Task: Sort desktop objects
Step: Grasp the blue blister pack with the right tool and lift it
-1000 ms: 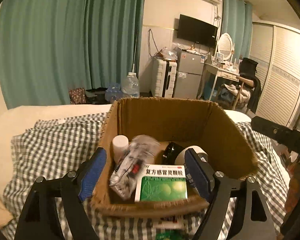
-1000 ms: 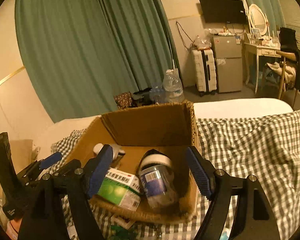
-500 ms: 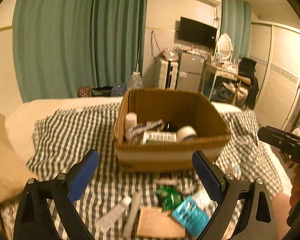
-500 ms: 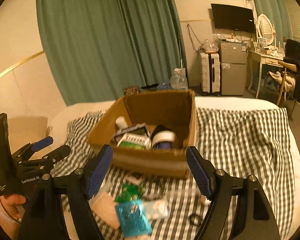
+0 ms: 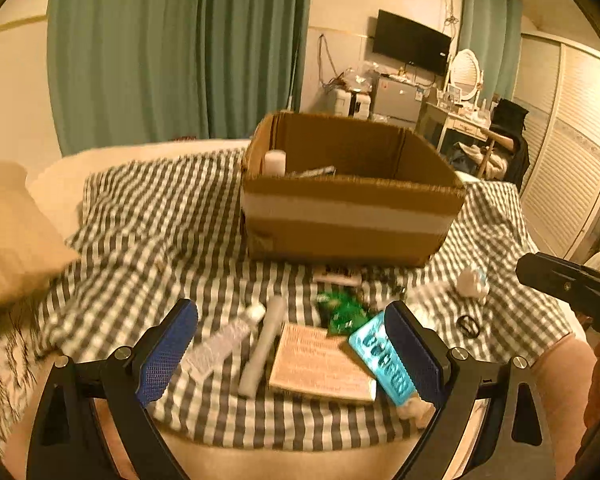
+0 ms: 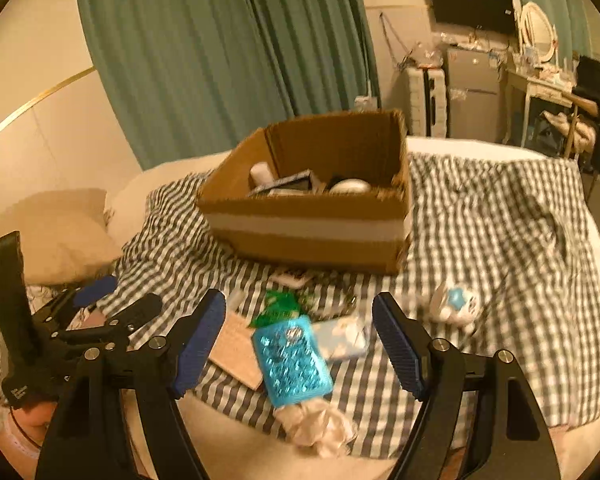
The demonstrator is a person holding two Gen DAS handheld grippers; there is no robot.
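Observation:
A cardboard box [image 5: 348, 220] [image 6: 312, 232] stands on a checked cloth and holds a white bottle [image 5: 275, 162], a small carton and a tape roll [image 6: 350, 186]. In front of it lie a clear tube [image 5: 224, 344], a white stick [image 5: 262, 352], a tan card box [image 5: 320, 364], a green packet [image 5: 342, 312] [image 6: 280, 308], a teal glittery case [image 5: 382, 362] [image 6: 290, 360], a pale blue packet [image 6: 344, 336] and a white ball with a blue star [image 6: 454, 304]. My left gripper [image 5: 292, 352] is open and empty over the tube and card box. My right gripper [image 6: 300, 344] is open and empty over the teal case.
A beige pillow [image 5: 12, 232] [image 6: 52, 232] lies at the left. A crumpled white tissue [image 6: 320, 424] sits at the cloth's near edge. A small black ring [image 5: 468, 324] lies at the right. Green curtains, a fridge and a dresser stand behind the bed.
Both grippers have pulled back and down from over the box to the loose objects in front of it. Both stay open and empty.

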